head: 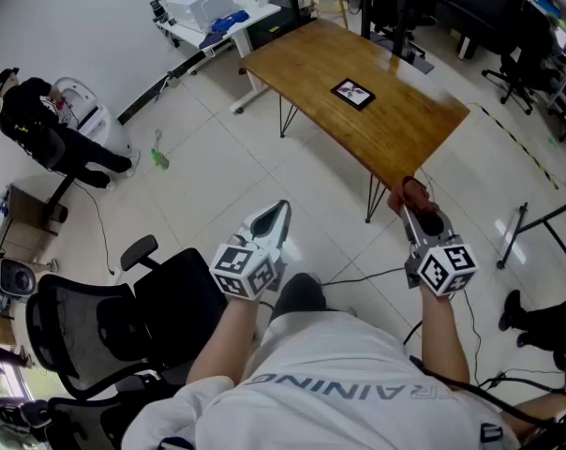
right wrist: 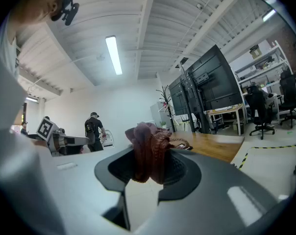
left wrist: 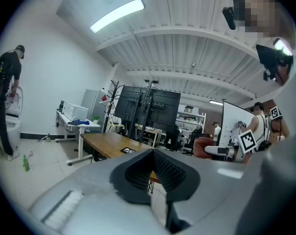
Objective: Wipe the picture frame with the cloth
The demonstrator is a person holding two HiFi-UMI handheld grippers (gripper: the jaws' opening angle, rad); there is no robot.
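The picture frame (head: 353, 93) is small and dark and lies flat near the middle of the wooden table (head: 405, 129). From the left gripper view it shows as the frame (left wrist: 127, 151) far ahead on the table (left wrist: 106, 143). My right gripper (head: 416, 216) is shut on a bunched reddish-brown cloth (head: 409, 193) just short of the table's near corner. In the right gripper view the cloth (right wrist: 149, 151) sticks up out of the right gripper (right wrist: 148, 173). My left gripper (head: 274, 218) hangs over the tiled floor, well short of the table. That left gripper (left wrist: 155, 173) is shut and holds nothing.
A black office chair (head: 124, 317) stands close on my left. A person in black (head: 39, 125) is at the far left by a white appliance. A white desk (head: 203, 12) is behind the table. More chairs (head: 522, 64) and a metal stand (head: 536, 223) are at the right. Cables run across the floor.
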